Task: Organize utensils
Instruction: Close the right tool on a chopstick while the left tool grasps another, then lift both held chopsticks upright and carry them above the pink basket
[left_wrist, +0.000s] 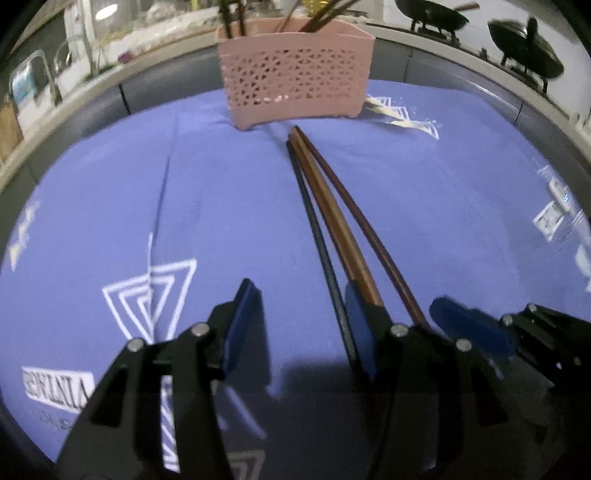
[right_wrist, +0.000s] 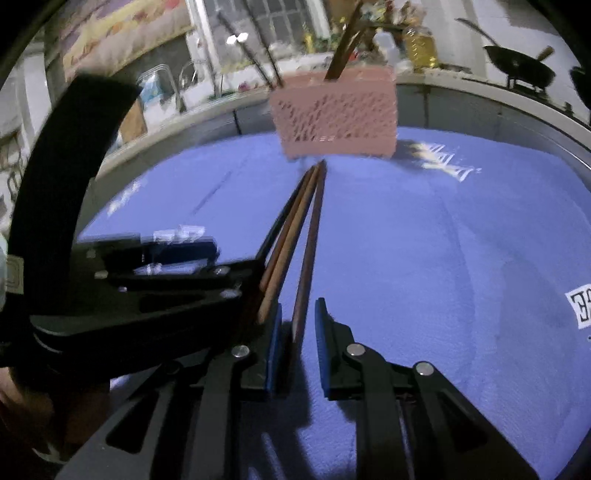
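Three chopsticks lie side by side on the blue cloth, tips toward a pink perforated utensil holder (left_wrist: 295, 70) at the far edge: a black one (left_wrist: 314, 229), a light brown one (left_wrist: 332, 218) and a dark brown one (left_wrist: 369, 229). My left gripper (left_wrist: 301, 314) is open; the black chopstick runs inside its right finger (left_wrist: 360, 328). My right gripper (right_wrist: 297, 336) is open around the dark brown chopstick (right_wrist: 308, 258), jaws narrowly apart. The holder (right_wrist: 336, 118) has several chopsticks standing in it. The left gripper shows in the right wrist view (right_wrist: 159, 280).
The blue cloth (left_wrist: 221, 184) with white triangle prints covers the table. Two black woks (left_wrist: 524, 48) stand on a counter at the back right. A bottle (right_wrist: 421, 44) stands behind the holder.
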